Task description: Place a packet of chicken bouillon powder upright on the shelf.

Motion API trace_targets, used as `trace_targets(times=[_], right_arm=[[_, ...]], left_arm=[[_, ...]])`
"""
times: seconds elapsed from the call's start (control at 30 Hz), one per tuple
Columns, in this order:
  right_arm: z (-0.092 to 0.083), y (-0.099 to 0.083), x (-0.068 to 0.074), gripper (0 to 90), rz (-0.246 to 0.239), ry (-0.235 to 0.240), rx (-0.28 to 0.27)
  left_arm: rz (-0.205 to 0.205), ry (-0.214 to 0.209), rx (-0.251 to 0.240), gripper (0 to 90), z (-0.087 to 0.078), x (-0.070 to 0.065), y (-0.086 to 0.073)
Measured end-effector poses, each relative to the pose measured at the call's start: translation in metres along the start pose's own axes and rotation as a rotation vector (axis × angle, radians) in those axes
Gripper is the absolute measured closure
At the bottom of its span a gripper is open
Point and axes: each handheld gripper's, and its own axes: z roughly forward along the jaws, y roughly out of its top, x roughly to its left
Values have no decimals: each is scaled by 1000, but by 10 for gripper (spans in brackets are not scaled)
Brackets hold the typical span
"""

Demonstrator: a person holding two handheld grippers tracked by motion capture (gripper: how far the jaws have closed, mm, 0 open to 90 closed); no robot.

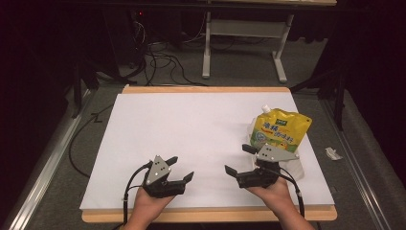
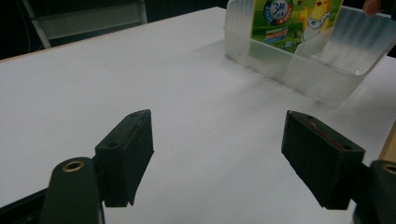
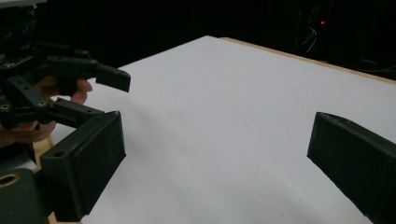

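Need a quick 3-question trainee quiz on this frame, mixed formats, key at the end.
1. True or false: the yellow pouch lies flat on the white table, outside the clear bin.
2. Multiple choice: the left gripper is A) shut on the pouch, B) open with nothing between its fingers, C) shut on the bin's rim.
3. Which gripper is nearer the clear bin in the high view?

Key:
1. False. The pouch stands in the bin.
2. B.
3. The right gripper; it is open too, its fingers spread over bare table.
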Motion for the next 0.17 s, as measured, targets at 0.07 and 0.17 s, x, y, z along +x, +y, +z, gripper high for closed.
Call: trace_targets(times=[0.07,0.17], right_arm=[[-1,-4,0,48,-9,11,19],[-13,-6,-2,50,7,4,-6]], left_arm=[[5,0,6,256,1,-1,0],[5,-2,14,256,4,-2,0]])
